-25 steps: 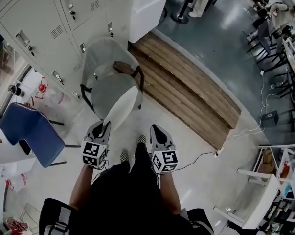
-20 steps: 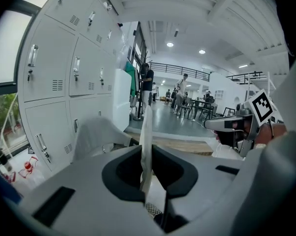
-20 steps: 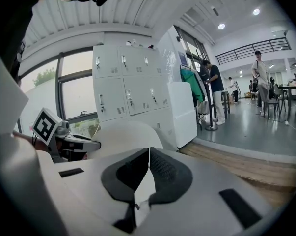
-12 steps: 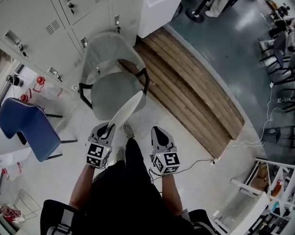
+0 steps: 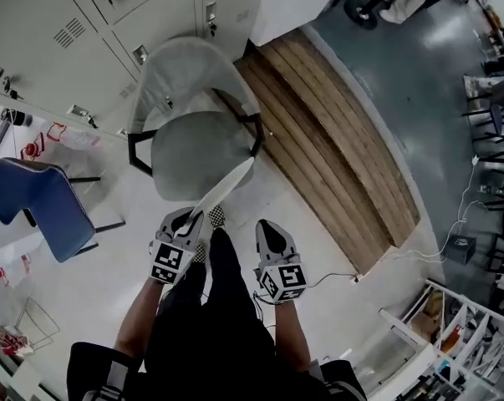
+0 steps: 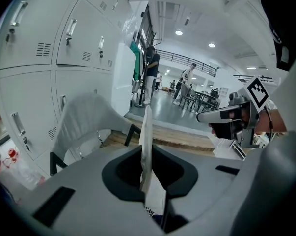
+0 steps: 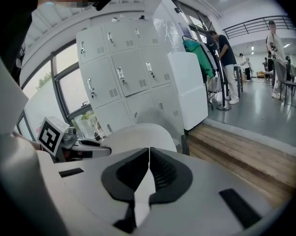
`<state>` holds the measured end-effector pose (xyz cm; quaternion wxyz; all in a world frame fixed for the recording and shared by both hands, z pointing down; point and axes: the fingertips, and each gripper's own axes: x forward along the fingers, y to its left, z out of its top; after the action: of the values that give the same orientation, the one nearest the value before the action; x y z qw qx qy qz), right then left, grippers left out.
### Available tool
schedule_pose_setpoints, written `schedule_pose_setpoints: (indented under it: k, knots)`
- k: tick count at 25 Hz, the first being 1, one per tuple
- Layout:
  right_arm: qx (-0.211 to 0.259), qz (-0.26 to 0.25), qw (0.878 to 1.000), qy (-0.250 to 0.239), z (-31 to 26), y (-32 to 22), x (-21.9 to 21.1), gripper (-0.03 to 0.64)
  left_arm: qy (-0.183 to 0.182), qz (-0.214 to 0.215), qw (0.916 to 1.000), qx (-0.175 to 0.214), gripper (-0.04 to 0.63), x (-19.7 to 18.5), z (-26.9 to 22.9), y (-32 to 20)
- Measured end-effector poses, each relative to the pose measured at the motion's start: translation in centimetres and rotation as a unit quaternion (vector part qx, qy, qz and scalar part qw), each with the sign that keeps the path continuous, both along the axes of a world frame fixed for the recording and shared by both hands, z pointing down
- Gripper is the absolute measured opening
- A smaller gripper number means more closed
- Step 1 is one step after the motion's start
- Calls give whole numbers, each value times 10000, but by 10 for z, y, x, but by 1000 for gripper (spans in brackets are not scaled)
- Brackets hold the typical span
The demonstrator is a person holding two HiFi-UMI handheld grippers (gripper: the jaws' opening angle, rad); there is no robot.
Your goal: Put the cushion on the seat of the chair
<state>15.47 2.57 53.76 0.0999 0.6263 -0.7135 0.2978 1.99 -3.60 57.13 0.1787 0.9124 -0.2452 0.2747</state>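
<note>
Cushion (image 5: 224, 187): thin, pale, held on edge. Near end is pinched in the left gripper (image 5: 187, 220). Far end reaches twd the front-right rim of the seat (image 5: 185, 153). In head view the tip overlaps that rim; can't tell if it touches or hangs above it.

Left gripper view: jaws clamped on the cushion's edge, fabric standing upright betw. the pads and rising past them. Judgement: the edge-on grip is there bc a flat pad is too wide to take face-on, so it's carried like a board. It will need laying over flat to sit on the seat.

Right gripper (image 5: 266, 226): jaws together, nothing betw. them. It sits beside the left one, apart from the cushion. Prob. kept clear as a spare, avail. to steady or flatten the pad.

Chair (image 5: 180, 69): grey shell w/ dark arms. It faces the person, seat bare, so the drop zone is free. Task stage (judged): approach, cushion not yet on the seat.

Surroundings: lockers (image 5: 59, 15) behind the chair, wooden step (image 5: 335, 140) to its right, blue chair (image 5: 34, 203) well to its left. Risk: a floppy pad may sag or slide off the rim.
</note>
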Motion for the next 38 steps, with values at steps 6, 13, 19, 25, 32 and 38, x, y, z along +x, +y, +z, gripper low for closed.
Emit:
schedule_pose_setpoints:
  k: [6,13,19,25,32,38]
  knots:
    - [-246,-91,9996,-104,28,-27,7,32,-13,-120,9998,-169,47,9,31,-29]
    - [-467,-173,9985,-235,54,-47,14,32,-227,-626,9978,-74,48,-4,54,-82]
    - [-612,-299,9971,-332,76,-65,15,32,-464,-943,9944,122,48,-12,75,-120]
    - [-724,-434,9954,-458,95,-88,12,32,-393,-1113,9929,-116,48,-12,109,-136]
    - [-920,-544,9929,-518,126,-114,9,32,-324,-1260,9905,-436,48,-5,159,-157]
    - [-1207,-639,9891,-543,159,-127,8,32,-367,-1443,9872,-564,48,-9,202,-188]
